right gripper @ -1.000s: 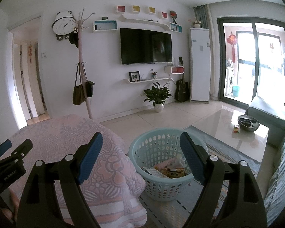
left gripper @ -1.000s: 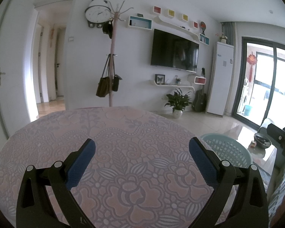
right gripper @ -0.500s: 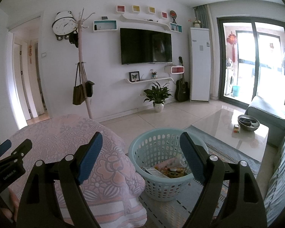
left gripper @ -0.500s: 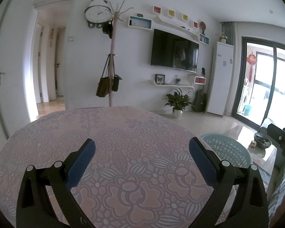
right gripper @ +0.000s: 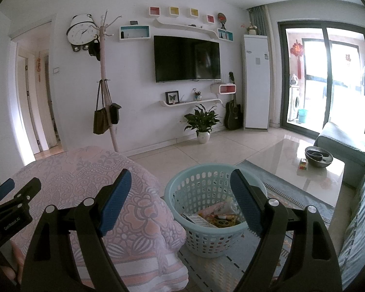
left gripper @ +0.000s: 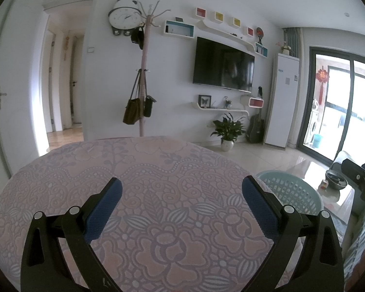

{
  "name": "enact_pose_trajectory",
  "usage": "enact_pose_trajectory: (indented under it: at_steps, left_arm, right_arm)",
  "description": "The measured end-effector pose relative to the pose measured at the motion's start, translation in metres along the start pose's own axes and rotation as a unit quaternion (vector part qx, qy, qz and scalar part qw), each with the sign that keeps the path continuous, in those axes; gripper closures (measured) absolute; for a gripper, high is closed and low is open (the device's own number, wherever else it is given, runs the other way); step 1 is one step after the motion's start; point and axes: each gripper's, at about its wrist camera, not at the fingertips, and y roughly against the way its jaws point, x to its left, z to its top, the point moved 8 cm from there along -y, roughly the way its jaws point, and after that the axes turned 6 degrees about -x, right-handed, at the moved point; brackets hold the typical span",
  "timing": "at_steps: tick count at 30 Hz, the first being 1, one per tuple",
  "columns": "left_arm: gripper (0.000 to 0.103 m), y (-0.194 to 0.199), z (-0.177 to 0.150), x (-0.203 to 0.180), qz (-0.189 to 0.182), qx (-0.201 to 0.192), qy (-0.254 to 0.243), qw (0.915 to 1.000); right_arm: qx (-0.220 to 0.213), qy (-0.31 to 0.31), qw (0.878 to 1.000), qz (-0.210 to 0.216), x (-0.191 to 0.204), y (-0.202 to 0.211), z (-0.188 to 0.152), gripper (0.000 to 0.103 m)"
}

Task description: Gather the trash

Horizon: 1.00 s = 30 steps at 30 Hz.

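The left gripper (left gripper: 182, 198) is held wide open and empty above a table draped in a pink floral cloth (left gripper: 146, 170). The right gripper (right gripper: 180, 191) is likewise spread wide, nothing gripped, over the table's edge and a pale blue basket (right gripper: 182, 185). Wrappers and paper trash (right gripper: 216, 215) are seen lying inside the basket, which stands on a rug (right gripper: 231, 272) just beside the table.

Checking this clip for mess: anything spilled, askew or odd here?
Nothing stands out. The trash lies inside the upright basket beside the cloth-covered table, and no litter shows on the floor around it.
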Motion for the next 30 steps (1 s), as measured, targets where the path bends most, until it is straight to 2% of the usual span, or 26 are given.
enact_pose_trajectory:
  at_steps: [10, 19, 23, 30]
  left_arm:
    - [0.007, 0.000, 0.002, 0.000, 0.002, 0.000, -0.001, 1.0000]
    - [0.008, 0.001, -0.010, 0.002, 0.009, 0.005, -0.004, 0.9999]
    - [0.008, 0.003, -0.006, 0.012, 0.042, 0.015, -0.011, 0.9989]
    - [0.007, 0.049, 0.011, 0.039, 0.071, 0.000, 0.002, 0.9975]
  right_arm:
    - [0.001, 0.000, 1.000, 0.001, 0.000, -0.001, -0.001, 0.024]
    - [0.000, 0.001, 1.000, 0.001, -0.001, 0.000, -0.004, 0.024]
    - [0.001, -0.010, 1.000, 0.009, -0.001, 0.007, 0.001, 0.024]
    - [-0.018, 0.000, 1.000, 0.020, 0.014, 0.026, 0.012, 0.024]
